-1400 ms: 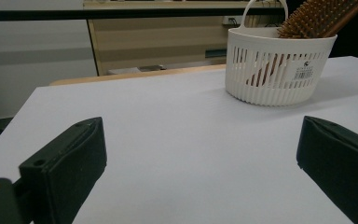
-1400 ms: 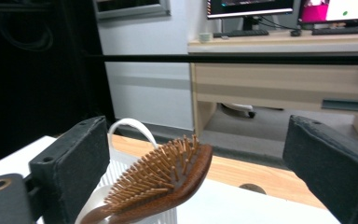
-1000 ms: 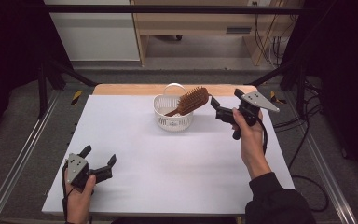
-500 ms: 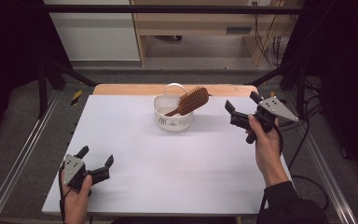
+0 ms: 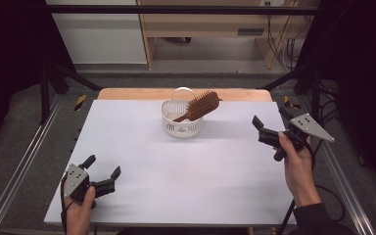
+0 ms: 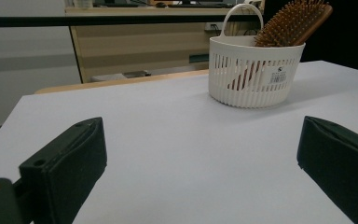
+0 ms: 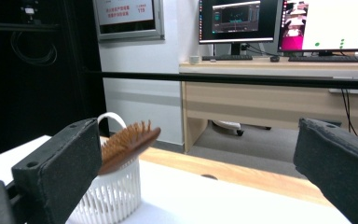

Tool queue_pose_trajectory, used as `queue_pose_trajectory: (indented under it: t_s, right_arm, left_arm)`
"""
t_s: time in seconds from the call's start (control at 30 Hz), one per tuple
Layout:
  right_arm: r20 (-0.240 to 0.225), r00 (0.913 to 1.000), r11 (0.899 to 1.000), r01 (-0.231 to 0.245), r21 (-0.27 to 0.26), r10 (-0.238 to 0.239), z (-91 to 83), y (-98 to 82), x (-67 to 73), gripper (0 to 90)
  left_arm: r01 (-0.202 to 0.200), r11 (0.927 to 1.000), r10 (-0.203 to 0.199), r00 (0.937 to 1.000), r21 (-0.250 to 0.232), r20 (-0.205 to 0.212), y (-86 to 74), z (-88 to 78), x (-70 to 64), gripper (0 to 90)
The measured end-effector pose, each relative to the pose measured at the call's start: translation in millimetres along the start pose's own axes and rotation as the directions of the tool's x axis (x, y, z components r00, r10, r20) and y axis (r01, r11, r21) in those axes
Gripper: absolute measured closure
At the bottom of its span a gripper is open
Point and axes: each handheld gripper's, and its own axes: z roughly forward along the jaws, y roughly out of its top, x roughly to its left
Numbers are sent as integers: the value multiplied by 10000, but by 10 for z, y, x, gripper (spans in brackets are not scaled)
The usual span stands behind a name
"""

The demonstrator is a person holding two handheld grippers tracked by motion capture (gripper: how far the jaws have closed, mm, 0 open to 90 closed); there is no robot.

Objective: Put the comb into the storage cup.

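A white slotted basket [image 5: 181,123] with a loop handle stands at the far middle of the white table [image 5: 186,191]. A brown wooden hairbrush [image 5: 201,105] leans in it, bristle head up and to the right. My left gripper [image 5: 103,165] rests at the near left corner, open and holding nothing. From it the basket [image 6: 254,70] and brush [image 6: 291,23] lie ahead to the right. My right gripper [image 5: 269,117] hovers open over the table's right side, well apart from the basket. In its view the basket [image 7: 109,196] and brush [image 7: 128,142] sit low at left.
Metal rails [image 5: 24,161] run along both sides of the table. A wooden strip [image 5: 127,93] edges its far side. Beyond stand a wooden desk [image 7: 270,93] with monitors [image 7: 240,21] and a dark frame bar [image 7: 223,78].
My right gripper has drawn back from beside the brush, moving right and nearer to the person. The left gripper has slid slightly nearer the table's front edge. Both stay open.
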Motion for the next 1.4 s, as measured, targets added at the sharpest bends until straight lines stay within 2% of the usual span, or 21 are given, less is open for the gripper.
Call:
queue_pose_trajectory:
  t_s: [0.23,0.37,0.57,0.7,0.97,1.07,1.23,1.4]
  right_arm:
    - [145,9999,9997,-52,228,49,-217,-195,-97,22]
    - [188,9998,9989,75,459,-84,-340,-320,-104,23]
    - [241,9997,9972,-43,742,25,-482,-533,-117,22]
    - [209,9997,9959,-157,888,139,-575,-653,-117,22]
    - [33,10000,9928,-13,1198,9,-731,-829,-88,23]
    - [-131,9999,9922,83,1246,-68,-730,-869,-56,23]
    - [-375,9993,9915,-45,1303,95,-700,-956,-12,23]
    - [-620,9978,9900,-130,1402,218,-678,-1054,47,24]
  left_arm:
    - [189,9997,-191,9997,-121,-157,-2,-76,66,20]
    - [306,9994,-312,9983,-138,-501,-10,-120,94,16]
    - [350,9992,-359,9977,-177,-579,-18,-182,135,16]
    - [452,9988,-461,9977,-200,-503,-33,-193,159,16]
    - [397,9990,-404,9984,-197,-383,-43,-193,131,17]
    - [317,9991,-323,9993,-269,-210,-33,-210,106,17]
    - [153,9994,-151,9998,-304,88,-36,-240,64,20]
    - [205,9991,-192,9992,-374,354,-51,-266,42,20]
